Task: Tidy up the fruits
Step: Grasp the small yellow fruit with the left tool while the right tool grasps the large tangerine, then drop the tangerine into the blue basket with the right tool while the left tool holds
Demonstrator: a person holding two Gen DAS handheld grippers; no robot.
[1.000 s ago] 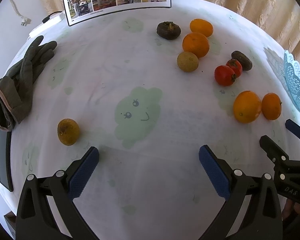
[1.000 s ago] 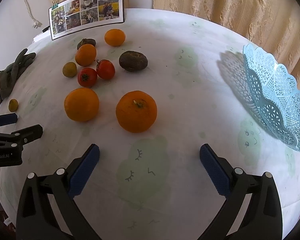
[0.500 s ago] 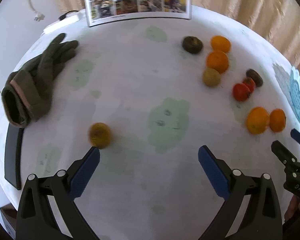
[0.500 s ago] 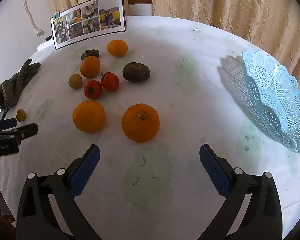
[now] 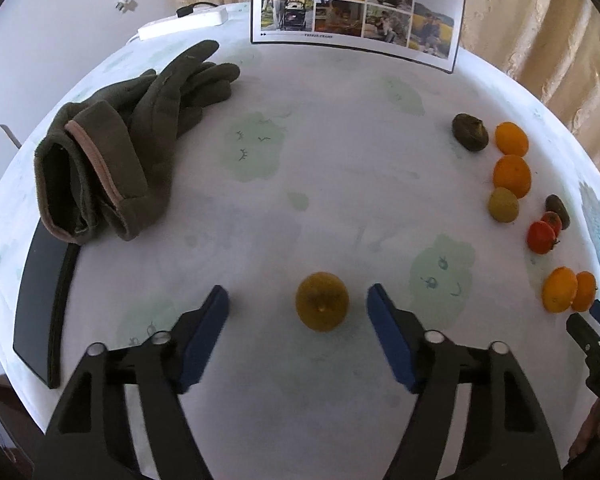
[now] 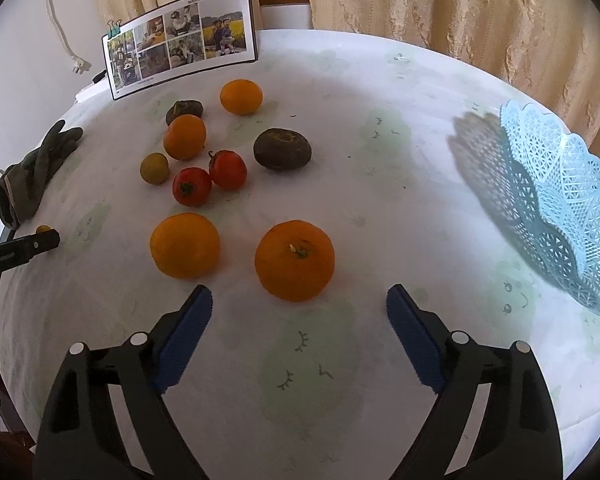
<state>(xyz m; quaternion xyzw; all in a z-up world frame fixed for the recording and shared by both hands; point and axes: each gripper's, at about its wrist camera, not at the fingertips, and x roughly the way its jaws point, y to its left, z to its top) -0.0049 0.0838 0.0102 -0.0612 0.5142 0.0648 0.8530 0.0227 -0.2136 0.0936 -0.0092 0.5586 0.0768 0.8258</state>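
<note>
A small yellow-brown fruit (image 5: 322,306) lies alone on the white tablecloth, between the open jaws of my left gripper (image 5: 298,304), untouched. My right gripper (image 6: 299,306) is open, just in front of a large orange (image 6: 294,259); a second orange (image 6: 185,245) lies to its left. Behind them are two red tomatoes (image 6: 192,186), a yellow-green fruit (image 6: 154,168), two more oranges (image 6: 185,137) and two dark brown fruits (image 6: 282,149). A light-blue lattice basket (image 6: 560,204) stands at the right, with nothing visible inside.
A dark green glove (image 5: 124,152) lies at the left of the table beside a black flat object (image 5: 44,304) at the edge. A photo sheet (image 5: 356,12) stands at the back with a white power strip (image 5: 182,24). Curtains hang behind.
My left gripper has swung left and moved forward, so the lone yellow-brown fruit now sits between its jaws. My right gripper has drawn back a little from the oranges.
</note>
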